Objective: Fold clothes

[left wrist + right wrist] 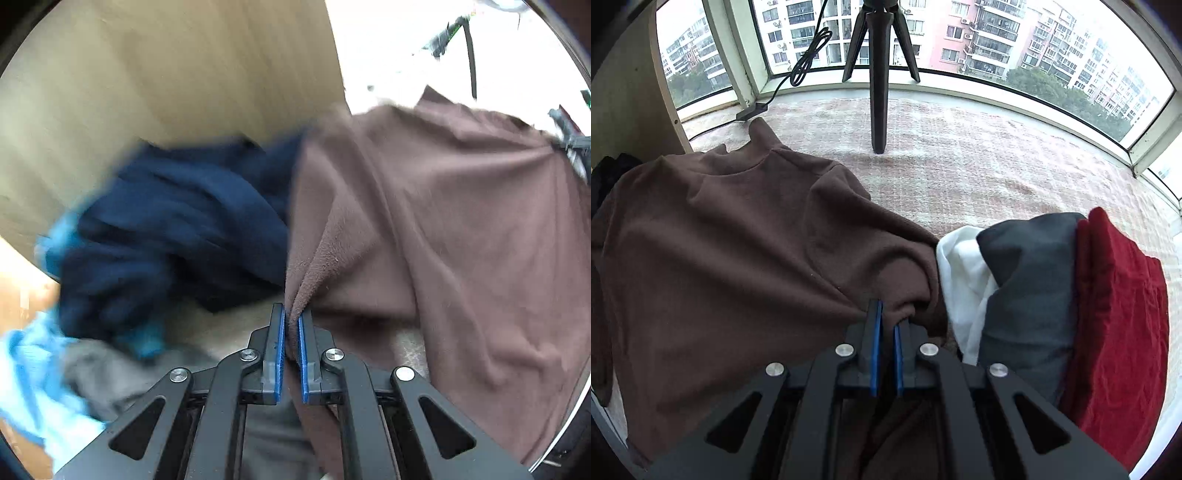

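Note:
A brown fleece top (713, 240) hangs spread between my two grippers, its collar pointing away from me in the right wrist view. My left gripper (291, 317) is shut on a pinched fold of the brown top (443, 221). My right gripper (889, 314) is shut on another bunched edge of the same top. The other gripper shows at the far right edge of the left wrist view (572, 144).
A pile of dark navy cloth (177, 229) and light blue cloth (33, 376) lies at the left beside a tan wall (166, 74). Folded white (964, 269), grey (1030, 280) and red (1115, 314) garments stand at the right. A black tripod (879, 74) and cable (809, 55) stand on the pale mat (997, 158) by the window.

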Demonstrator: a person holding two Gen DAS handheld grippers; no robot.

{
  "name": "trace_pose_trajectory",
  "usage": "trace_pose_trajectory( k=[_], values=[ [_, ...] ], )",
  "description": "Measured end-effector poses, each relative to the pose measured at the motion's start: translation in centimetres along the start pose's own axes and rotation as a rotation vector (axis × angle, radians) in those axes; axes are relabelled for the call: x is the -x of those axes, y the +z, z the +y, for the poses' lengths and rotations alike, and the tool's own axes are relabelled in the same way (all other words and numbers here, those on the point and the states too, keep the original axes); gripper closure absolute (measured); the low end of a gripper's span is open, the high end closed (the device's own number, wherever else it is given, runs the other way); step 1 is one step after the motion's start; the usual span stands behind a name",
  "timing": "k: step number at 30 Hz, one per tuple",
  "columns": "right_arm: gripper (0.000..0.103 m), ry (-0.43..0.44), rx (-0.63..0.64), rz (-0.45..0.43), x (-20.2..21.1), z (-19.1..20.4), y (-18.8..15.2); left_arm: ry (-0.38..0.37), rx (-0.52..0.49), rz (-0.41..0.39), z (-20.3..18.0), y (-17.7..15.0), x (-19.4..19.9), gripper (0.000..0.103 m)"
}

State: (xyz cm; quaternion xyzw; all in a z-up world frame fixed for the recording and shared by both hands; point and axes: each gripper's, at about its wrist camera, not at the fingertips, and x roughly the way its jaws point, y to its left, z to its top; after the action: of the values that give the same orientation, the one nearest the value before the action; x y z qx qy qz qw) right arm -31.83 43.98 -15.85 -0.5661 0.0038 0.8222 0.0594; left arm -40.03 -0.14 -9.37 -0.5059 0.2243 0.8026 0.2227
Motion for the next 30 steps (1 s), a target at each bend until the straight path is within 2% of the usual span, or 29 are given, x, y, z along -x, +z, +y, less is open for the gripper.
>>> trace_pose_trajectory(
  k=[2,3,6,9,11,13,16,19,23,26,29,30],
  values=[
    [0.097,-0.033,0.005,0.009,-0.5,-0.2,-0.2,0.018,0.0,-0.037,1.1,0.7,1.2,0.096],
    [0.097,-0.047,0.005,0.02,-1.2,0.0,-0.2,0.025,-0.001,-0.028,1.5,1.1,0.6,0.093],
    [0.097,-0.074,0.02,0.048,-2.3,0.5,-0.1,0.084,-0.032,0.072,1.6,1.3,-2.8,0.084],
    [0.096,-0.092,0.044,0.073,-2.9,1.1,0.1,0.094,-0.051,0.076,1.3,0.8,-2.9,0.081],
    [0.093,-0.092,0.049,0.081,-2.7,1.3,0.2,0.071,-0.028,0.046,1.8,0.3,-1.1,0.08],
    [0.092,-0.077,0.046,0.079,-1.7,1.3,0.1,0.095,-0.023,0.023,2.1,-0.7,1.3,0.08],
    [0.09,-0.051,0.058,0.064,0.7,1.4,-0.8,0.077,-0.004,-0.015,2.4,-3.3,5.4,0.076],
    [0.089,0.006,0.065,0.028,4.1,1.1,-3.0,0.049,0.041,-0.041,2.7,-7.3,8.9,0.076],
    [0.089,0.164,0.012,-0.038,10.2,-1.1,-8.1,-0.008,0.117,-0.043,1.1,-13.4,13.1,0.077],
    [0.088,0.23,0.04,-0.065,14.1,-2.0,-12.9,-0.058,0.116,-0.015,-2.7,-18.1,14.6,0.077],
    [0.078,0.255,0.095,-0.061,15.8,-2.1,-18.4,-0.173,0.124,0.026,-7.7,-21.7,13.7,0.075],
    [0.078,0.26,0.092,-0.046,15.6,-2.1,-20.4,-0.208,0.126,0.044,-9.5,-22.8,13.1,0.075]
  ],
)
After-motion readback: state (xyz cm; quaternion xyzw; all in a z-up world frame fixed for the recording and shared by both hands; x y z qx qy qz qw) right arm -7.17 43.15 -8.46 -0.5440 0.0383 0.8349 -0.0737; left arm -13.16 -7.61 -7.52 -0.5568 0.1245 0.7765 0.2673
